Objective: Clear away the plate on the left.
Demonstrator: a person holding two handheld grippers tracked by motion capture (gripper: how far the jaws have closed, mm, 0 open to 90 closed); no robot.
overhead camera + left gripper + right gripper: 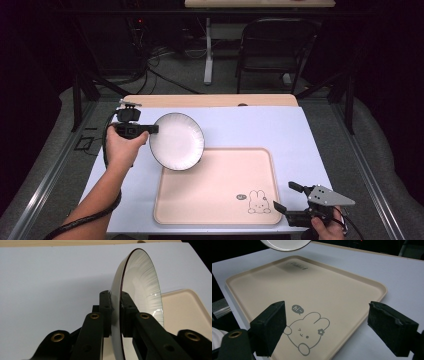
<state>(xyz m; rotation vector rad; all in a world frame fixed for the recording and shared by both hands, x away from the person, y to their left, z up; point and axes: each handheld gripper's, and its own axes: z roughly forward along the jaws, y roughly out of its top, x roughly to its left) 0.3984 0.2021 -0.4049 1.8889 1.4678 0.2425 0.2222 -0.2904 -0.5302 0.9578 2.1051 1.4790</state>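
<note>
Both left gripper (152, 129) jaws clamp the round, glossy plate (177, 141), seemingly ceramic; right gripper (285, 197) gapes over the smooth tray (215, 190).

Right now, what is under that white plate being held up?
Under the plate lie the far-left corner of the beige tray and pale table. The left gripper clamps its rim. The patch directly beneath is covered.

White plate (176, 141), beige rabbit-printed tray (210, 200).
</note>
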